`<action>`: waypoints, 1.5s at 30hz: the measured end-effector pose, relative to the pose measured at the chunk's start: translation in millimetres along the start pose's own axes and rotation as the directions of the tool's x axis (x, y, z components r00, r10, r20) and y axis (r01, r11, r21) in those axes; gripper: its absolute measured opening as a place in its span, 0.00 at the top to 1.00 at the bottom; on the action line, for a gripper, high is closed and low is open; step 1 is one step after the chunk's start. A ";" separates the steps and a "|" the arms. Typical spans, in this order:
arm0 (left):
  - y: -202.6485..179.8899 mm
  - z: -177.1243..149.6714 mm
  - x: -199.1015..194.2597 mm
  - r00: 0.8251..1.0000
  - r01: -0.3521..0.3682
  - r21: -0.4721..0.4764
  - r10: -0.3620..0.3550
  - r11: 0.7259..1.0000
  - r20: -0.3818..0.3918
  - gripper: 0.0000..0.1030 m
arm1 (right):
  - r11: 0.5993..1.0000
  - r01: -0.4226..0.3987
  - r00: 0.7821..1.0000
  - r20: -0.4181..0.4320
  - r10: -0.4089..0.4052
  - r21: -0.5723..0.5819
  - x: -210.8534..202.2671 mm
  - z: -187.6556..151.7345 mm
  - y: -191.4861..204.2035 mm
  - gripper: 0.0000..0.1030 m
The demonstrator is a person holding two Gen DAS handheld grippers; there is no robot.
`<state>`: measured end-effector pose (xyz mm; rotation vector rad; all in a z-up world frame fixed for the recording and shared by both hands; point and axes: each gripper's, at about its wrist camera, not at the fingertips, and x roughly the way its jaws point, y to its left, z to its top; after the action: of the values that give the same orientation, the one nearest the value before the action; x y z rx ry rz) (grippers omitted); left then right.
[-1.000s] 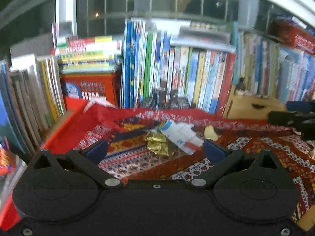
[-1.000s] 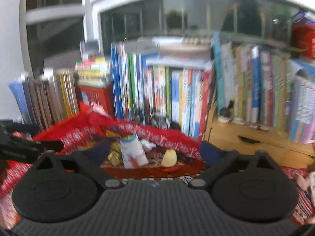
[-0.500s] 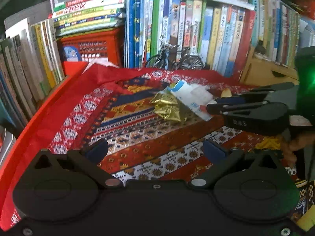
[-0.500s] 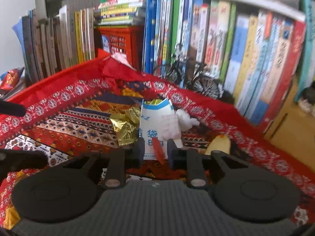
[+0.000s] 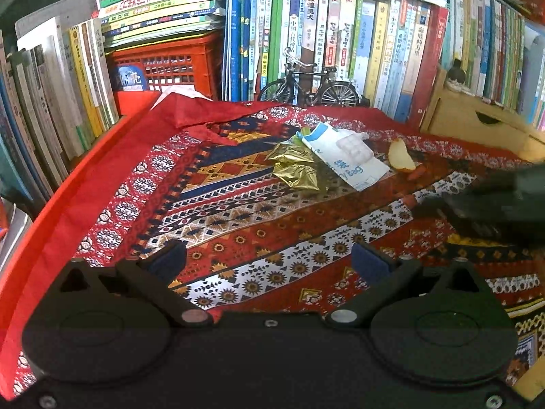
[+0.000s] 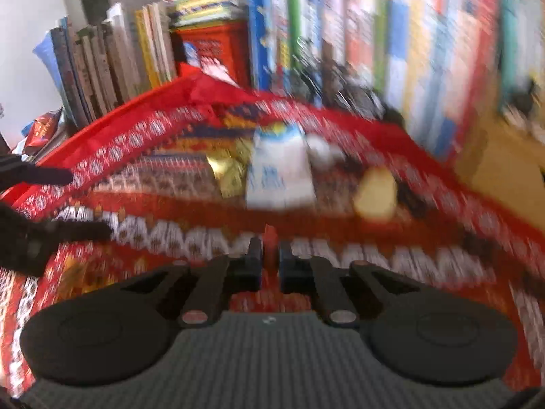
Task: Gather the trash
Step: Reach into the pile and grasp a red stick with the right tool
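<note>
We see the right gripper (image 6: 270,259) closing on a small red scrap (image 6: 270,235) at lower centre (light, flimsy, we judge; pinch its middle). The left gripper (image 5: 269,260) gapes, empty.

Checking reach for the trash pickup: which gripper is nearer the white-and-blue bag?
Right. The right gripper, jaws closing around a red scrap, sits just short of the white-and-blue bag; the left gripper hangs farther back, open.

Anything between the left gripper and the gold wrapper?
Only bare patterned cloth lies between the left gripper and the gold wrapper, as the left wrist view shows.
</note>
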<state>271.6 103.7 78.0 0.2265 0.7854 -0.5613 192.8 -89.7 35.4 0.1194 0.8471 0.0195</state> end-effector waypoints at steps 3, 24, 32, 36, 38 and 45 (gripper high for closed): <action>-2.8 -0.2 3.9 1.000 0.002 -0.006 -0.002 1.000 -0.005 0.00 | 0.996 0.024 0.997 -0.074 -0.018 0.082 -8.5 -17.7 -4.0 0.55; -21.5 -6.6 9.3 0.999 0.028 0.004 -0.027 1.000 -0.031 0.00 | 0.993 0.094 0.994 -0.070 -0.089 0.073 -13.8 -59.7 -15.5 0.79; -17.7 -7.3 5.8 0.999 0.013 0.001 -0.013 1.000 -0.029 0.00 | 0.974 0.223 0.971 -0.076 -0.225 -0.039 -4.4 -53.5 -20.8 0.80; -17.9 -9.2 6.0 0.999 0.013 0.005 -0.013 1.000 -0.036 0.00 | 0.944 0.329 0.942 -0.068 -0.327 0.014 -1.7 -48.9 -45.1 0.76; -18.7 -10.2 6.9 0.999 0.012 0.004 -0.012 1.000 -0.040 0.00 | 0.937 0.347 0.937 -0.057 -0.344 0.047 -3.7 -47.5 -54.0 0.60; -21.3 -12.5 9.5 0.999 0.018 -0.008 -0.018 1.000 -0.046 0.00 | 0.972 0.166 0.984 0.033 -0.174 0.166 -26.3 -52.6 -27.9 0.23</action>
<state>257.6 87.2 62.8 0.2262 0.8344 -0.5716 135.2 -114.0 17.4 0.1996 0.8083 -0.2131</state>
